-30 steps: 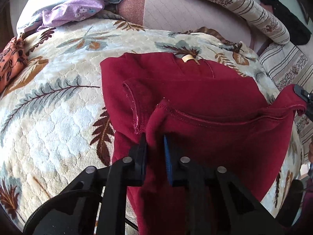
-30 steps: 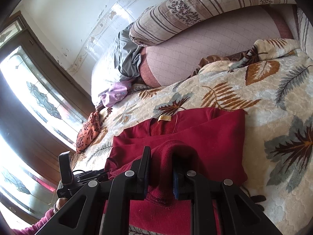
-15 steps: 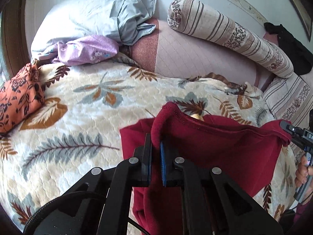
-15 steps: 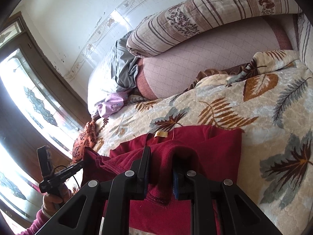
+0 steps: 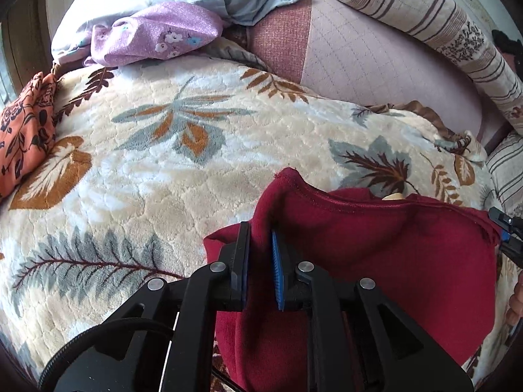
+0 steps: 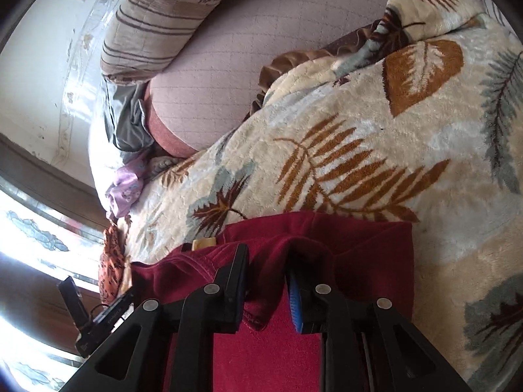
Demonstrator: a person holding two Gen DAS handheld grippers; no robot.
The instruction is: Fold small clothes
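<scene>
Plush cream bedding fills both wrist views: a quilted fleece blanket (image 5: 157, 176) with rust and grey-blue leaves covers the bed. Your left gripper (image 5: 261, 261) has a bunched hem corner of the dark red knit garment (image 5: 392, 245) between its black fingers; its jaws have just been opening a little, and the fold stands up between the ribbed blue pads. Your right gripper (image 6: 266, 281) has the opposite corner of that garment (image 6: 359, 248) between its fingers, jaws likewise just easing apart, a thick roll of stitched hem draped between them. Between your two grippers the soft cloth sags in a shallow curve over its own lower layer, which lies flat on the blanket, a tan neck label peeking out. Beyond lie a pink quilted mattress cover (image 5: 376, 65), a striped cylindrical bolster (image 5: 441, 23), a crumpled lilac floral cloth (image 5: 153, 32) and an orange patterned cloth (image 5: 23, 124).
</scene>
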